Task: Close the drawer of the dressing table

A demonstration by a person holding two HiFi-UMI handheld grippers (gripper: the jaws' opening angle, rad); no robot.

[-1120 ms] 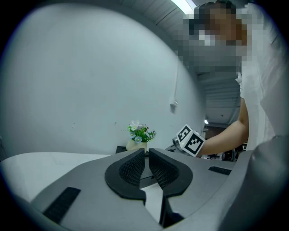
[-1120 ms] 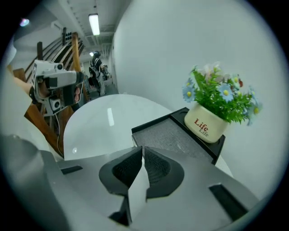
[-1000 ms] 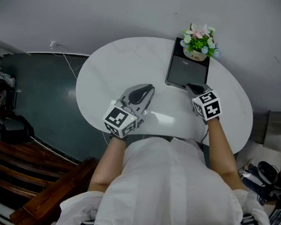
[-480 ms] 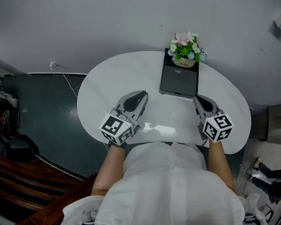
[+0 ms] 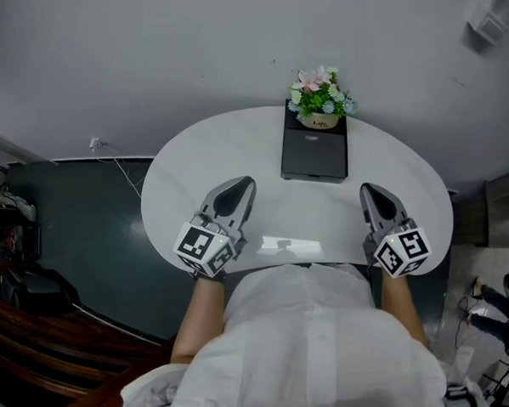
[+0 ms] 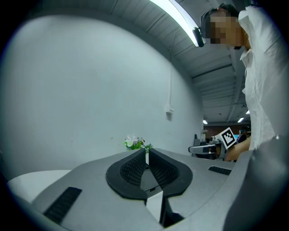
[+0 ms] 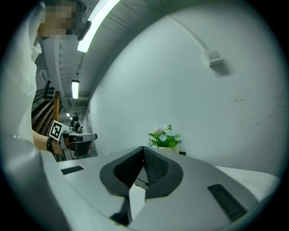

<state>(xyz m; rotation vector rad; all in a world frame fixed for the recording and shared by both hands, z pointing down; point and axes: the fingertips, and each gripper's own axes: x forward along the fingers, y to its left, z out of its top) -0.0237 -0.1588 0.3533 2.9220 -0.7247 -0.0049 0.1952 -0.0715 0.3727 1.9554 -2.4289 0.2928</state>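
Two grippers, both jaws closed, empty. Right gripper (image 5: pixel 372 190) pulled back from black drawer box (image 5: pixel 313 153), under flower pot (image 5: pixel 319 97) at rear of white oval counter (image 5: pixel 193 159). Left gripper (image 5: pixel 239 185) hovers over counter. Drawer front looks flush; task likely done.
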